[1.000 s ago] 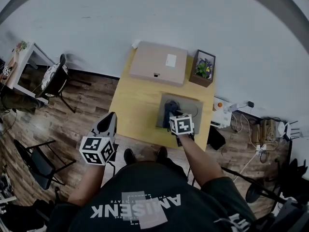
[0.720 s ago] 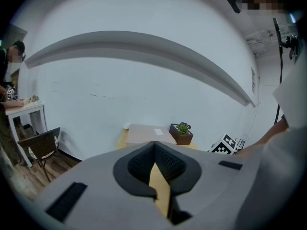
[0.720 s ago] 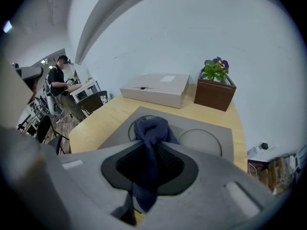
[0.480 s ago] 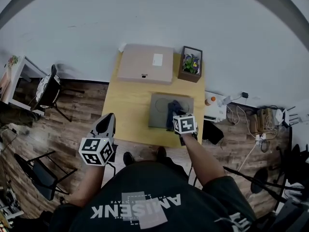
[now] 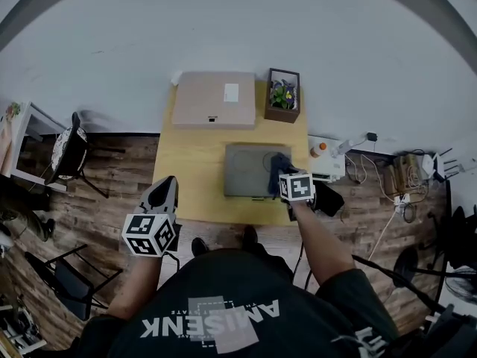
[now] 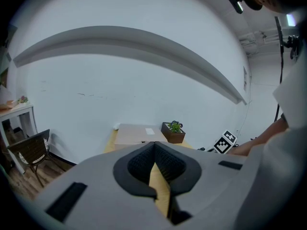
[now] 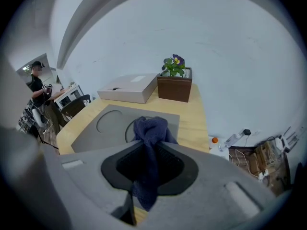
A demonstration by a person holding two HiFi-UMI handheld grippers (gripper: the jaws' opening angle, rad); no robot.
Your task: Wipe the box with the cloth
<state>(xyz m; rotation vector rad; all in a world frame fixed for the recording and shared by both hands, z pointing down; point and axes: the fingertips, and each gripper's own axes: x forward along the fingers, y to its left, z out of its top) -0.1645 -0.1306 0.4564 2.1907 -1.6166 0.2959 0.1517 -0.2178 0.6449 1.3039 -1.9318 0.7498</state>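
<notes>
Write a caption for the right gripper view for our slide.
Right gripper clamps a dark blue cloth over a flat grey box.

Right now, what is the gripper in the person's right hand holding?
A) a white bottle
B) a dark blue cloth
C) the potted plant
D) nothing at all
B: in the right gripper view, the right gripper has its jaws closed on the dark blue cloth, with the grey box just beyond it.

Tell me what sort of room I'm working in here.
Probably an office or lab workroom, not a home. A small yellow table stands against a bare white wall. There are chairs on wood-look flooring, and cables lie loose on the floor to the right.
</notes>
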